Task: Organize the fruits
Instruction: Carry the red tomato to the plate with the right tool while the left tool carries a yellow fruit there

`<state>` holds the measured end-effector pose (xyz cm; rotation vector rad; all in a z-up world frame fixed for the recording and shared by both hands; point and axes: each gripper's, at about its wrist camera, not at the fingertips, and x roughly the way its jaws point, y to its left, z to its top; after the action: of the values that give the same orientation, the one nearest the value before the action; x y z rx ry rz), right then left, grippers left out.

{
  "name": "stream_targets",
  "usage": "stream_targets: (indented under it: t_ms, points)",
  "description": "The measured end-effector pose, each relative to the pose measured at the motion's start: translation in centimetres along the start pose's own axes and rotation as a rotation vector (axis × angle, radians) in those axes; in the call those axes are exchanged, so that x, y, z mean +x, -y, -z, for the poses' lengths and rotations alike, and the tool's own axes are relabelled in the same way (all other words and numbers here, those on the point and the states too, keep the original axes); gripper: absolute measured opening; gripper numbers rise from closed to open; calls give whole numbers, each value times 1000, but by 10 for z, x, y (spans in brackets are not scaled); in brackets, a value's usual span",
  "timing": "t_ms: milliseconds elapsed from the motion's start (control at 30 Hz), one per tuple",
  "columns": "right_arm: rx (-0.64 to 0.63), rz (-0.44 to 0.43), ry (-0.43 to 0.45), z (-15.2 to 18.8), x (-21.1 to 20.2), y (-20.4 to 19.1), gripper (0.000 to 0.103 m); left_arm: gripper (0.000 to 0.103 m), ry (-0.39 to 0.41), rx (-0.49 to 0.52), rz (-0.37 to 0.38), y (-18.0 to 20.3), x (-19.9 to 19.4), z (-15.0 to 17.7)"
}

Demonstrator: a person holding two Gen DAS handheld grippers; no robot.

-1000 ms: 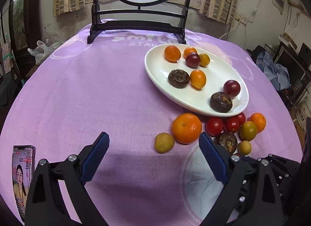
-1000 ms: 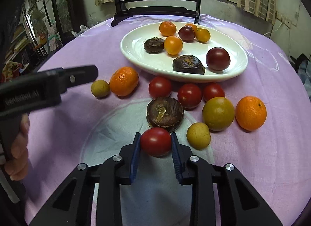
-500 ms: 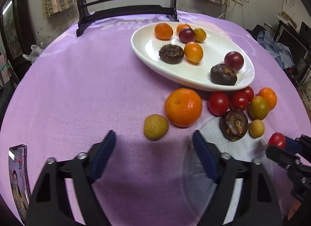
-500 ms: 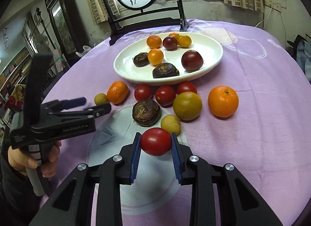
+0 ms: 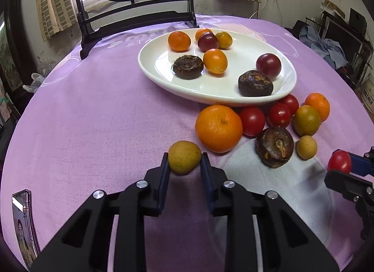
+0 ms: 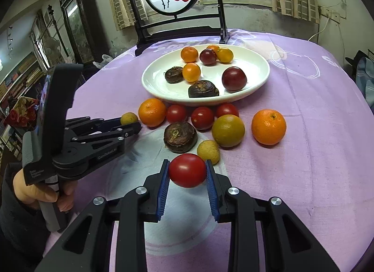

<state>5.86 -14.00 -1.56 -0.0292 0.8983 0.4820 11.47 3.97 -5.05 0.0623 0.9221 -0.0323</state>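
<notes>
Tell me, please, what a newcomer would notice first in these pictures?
Probably the white oval ceramic plate of mixed fruit mid-table, with more fruit scattered before it on the purple cloth. Nearer, the right claw grips a round red tomato; the left claw pinches a small yellowish fruit.

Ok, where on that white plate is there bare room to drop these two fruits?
The white plate is bare along its near-left rim and on its right side behind the dark plum. Its far end and middle are crowded, and loose fruit lines its front edge.
</notes>
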Motion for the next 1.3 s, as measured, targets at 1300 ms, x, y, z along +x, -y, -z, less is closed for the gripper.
stream_targets:
  t_ms: [1300]
  points:
    - [57, 13, 104, -118, 38, 35, 50, 66, 54, -157, 1, -11, 13, -111]
